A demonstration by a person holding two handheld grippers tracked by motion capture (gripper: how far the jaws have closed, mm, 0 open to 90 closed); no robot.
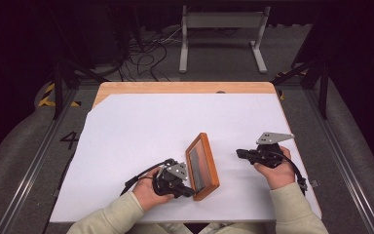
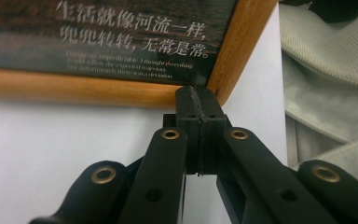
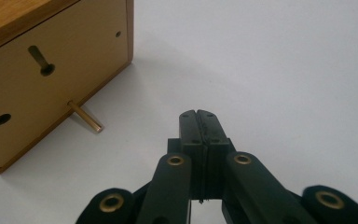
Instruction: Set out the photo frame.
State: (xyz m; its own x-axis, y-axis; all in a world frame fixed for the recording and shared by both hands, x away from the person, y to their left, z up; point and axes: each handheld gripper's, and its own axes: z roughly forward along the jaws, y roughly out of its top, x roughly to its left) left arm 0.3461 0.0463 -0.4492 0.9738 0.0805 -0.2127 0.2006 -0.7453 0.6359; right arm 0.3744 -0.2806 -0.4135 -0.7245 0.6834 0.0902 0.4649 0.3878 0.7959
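Note:
A wooden picture frame (image 1: 202, 165) stands tilted on the white sheet, its dark picture with white Chinese text (image 2: 121, 37) facing left. My left gripper (image 1: 191, 191) is shut with nothing held, its tips (image 2: 196, 100) against the frame's lower wooden rail (image 2: 74, 88) near a corner. The right gripper (image 1: 238, 153) is shut and empty on the sheet behind the frame. In the right gripper view, its tips (image 3: 199, 116) sit apart from the frame's brown back (image 3: 51, 79). A brass peg (image 3: 86, 116) sticks out from the back down to the sheet.
The white sheet (image 1: 151, 126) covers most of a wooden table (image 1: 175, 87). A cream sleeve (image 2: 326, 56) lies right of the left gripper. Beyond the table's far edge stand a white metal stand (image 1: 221, 34) and loose cables (image 1: 146, 53) on the floor.

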